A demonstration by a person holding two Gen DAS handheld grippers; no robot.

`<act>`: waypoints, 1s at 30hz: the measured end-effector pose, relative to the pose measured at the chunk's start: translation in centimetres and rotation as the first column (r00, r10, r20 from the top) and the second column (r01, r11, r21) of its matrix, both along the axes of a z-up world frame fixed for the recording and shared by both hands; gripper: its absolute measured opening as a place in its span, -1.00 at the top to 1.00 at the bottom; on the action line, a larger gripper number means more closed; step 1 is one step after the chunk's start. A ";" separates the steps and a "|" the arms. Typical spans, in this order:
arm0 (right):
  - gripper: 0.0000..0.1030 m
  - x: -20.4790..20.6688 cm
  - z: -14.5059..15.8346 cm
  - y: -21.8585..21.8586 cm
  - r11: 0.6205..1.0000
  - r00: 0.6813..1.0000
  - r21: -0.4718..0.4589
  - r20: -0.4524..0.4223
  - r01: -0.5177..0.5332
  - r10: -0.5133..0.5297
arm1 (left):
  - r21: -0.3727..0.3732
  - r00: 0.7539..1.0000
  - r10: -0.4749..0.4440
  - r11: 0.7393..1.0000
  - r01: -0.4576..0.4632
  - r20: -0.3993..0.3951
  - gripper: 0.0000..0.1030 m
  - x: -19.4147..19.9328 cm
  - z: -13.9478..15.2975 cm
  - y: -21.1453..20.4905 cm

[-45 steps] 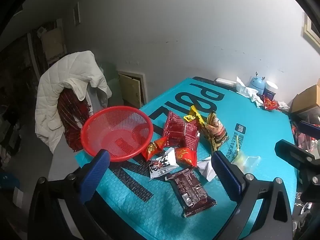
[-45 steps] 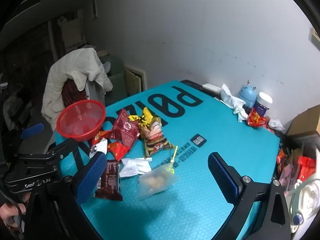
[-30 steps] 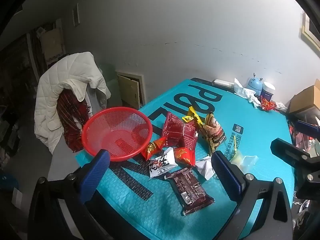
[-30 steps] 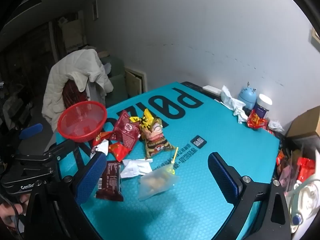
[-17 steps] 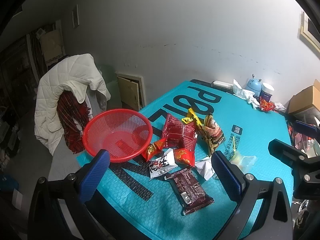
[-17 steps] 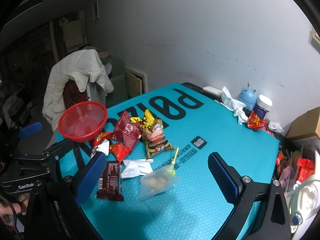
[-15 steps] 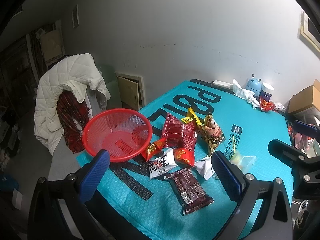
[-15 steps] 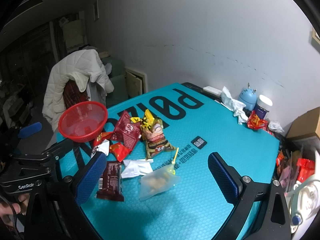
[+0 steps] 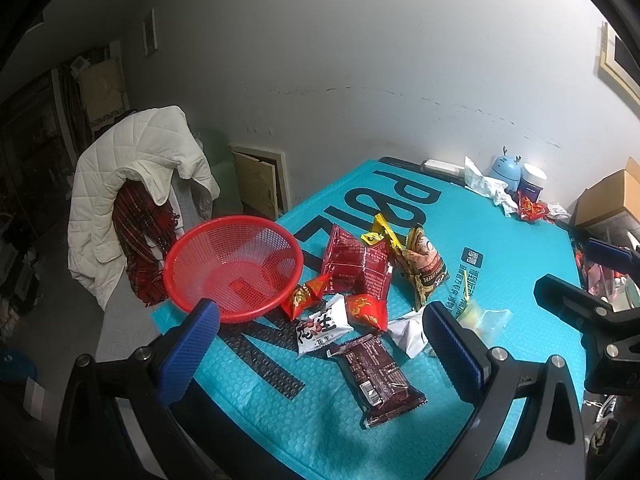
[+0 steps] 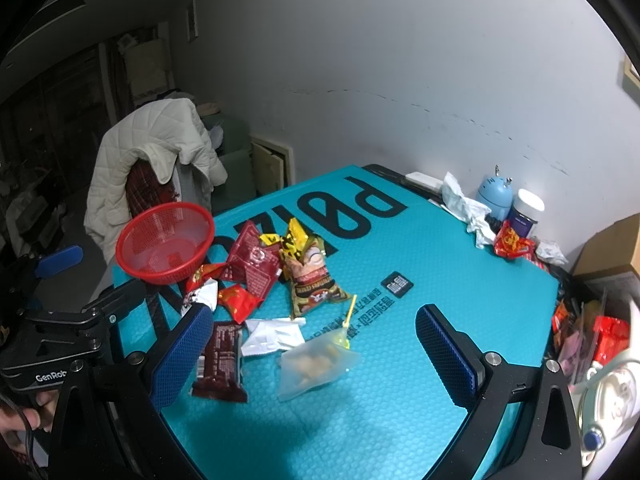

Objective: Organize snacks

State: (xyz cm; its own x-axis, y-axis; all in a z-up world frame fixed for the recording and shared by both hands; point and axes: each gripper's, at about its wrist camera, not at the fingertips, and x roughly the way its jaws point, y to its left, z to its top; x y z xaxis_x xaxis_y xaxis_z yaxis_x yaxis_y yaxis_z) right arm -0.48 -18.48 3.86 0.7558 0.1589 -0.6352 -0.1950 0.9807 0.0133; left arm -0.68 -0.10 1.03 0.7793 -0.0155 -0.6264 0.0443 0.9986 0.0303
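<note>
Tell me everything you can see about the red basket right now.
The red basket is a round, shallow bowl of perforated plastic mesh with a thicker solid rim. It sits upright and holds no snacks, at the teal table's corner nearest the draped chair. A small red-and-gold snack packet lies against its rim on the pile side. Neither claw touches it.

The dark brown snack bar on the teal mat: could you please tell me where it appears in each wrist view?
Left wrist: the dark brown snack bar lies low in the centre, between the open fingers.
Right wrist: it lies lower left, beside the left blue pad.
Shared landmark: the red basket, beyond the snack pile in both.
</note>
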 end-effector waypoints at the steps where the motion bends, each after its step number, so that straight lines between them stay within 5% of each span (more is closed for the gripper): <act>1: -1.00 0.0 0.0 0.0 1.000 1.000 0.000 0.000 0.001 -0.001 | 0.000 1.000 0.000 1.000 0.000 0.001 -0.99 0.0 0.0 0.0; 30: -1.00 -0.4 0.4 0.6 1.000 1.000 -0.001 0.005 -0.004 0.004 | -0.005 1.000 -0.004 1.000 0.004 0.006 -0.99 -0.4 0.2 -0.1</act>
State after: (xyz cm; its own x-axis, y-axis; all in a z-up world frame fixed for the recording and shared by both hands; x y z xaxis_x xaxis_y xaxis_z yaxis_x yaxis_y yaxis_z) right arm -0.84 -17.90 4.28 0.7584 0.1614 -0.6315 -0.1988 0.9800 0.0118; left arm -1.08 -0.22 1.19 0.7833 -0.0217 -0.6213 0.0478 0.9985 0.0255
